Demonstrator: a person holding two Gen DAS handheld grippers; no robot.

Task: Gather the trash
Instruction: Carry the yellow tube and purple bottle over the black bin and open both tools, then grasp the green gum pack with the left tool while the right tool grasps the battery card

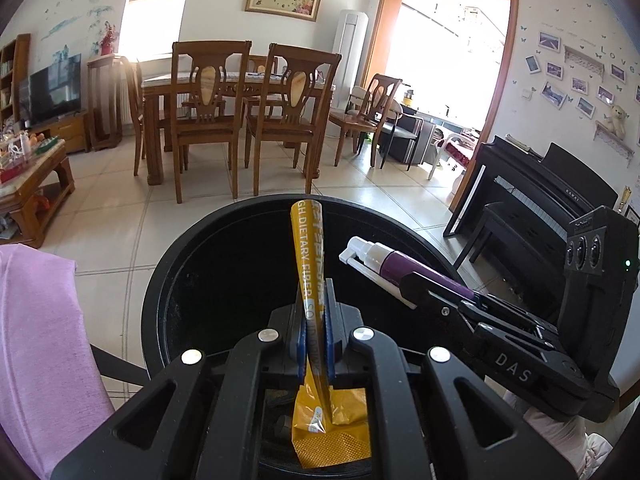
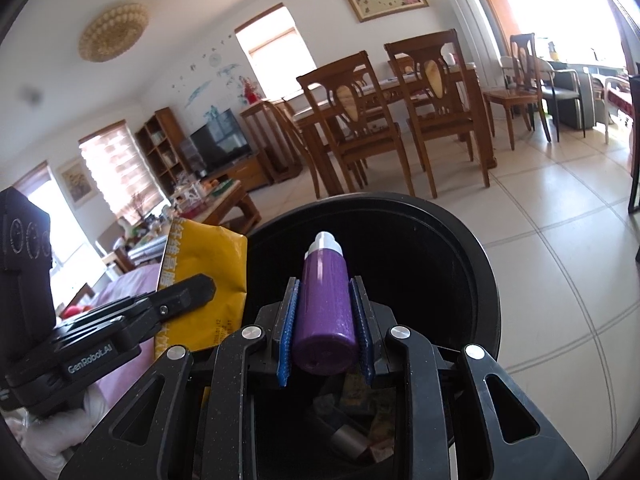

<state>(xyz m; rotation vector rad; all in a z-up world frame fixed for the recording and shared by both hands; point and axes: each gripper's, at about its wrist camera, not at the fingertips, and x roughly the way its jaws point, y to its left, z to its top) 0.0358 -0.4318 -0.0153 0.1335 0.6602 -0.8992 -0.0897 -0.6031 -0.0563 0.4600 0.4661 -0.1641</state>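
Both grippers are parked over a round black trash bin, smooth plastic with a thick rolled rim.

The left gripper has its blue textured pads pinched tight on a yellow foil packet. It's glossy, crinkly stuff with white lettering (DIETARY FIBER is readable), seen edge-on so it looks like a narrow strip, with an embossed crosshatch seal at its near end. The far end sticks out over the bin's mouth.

The right gripper is clamped on a purple spray bottle, a smooth cylinder with a slight sparkle to it and a white nozzle cap. It sits snug between the ribbed blue pads, also held over the bin.

From the left wrist you get the bottle side-on, so the white pump head and its long flat clip show, and the right gripper comes in from the right. The bin's inside is just black from here.

The right wrist looks further down into the bin, and there's already a heap of trash at the bottom, wrappers and something with a metal cap, too murky to name. It also shows the packet broadside, wide and puffy, with the left gripper clamped across it.

A pink cloth sits just left of the bin, on a pale tile floor.
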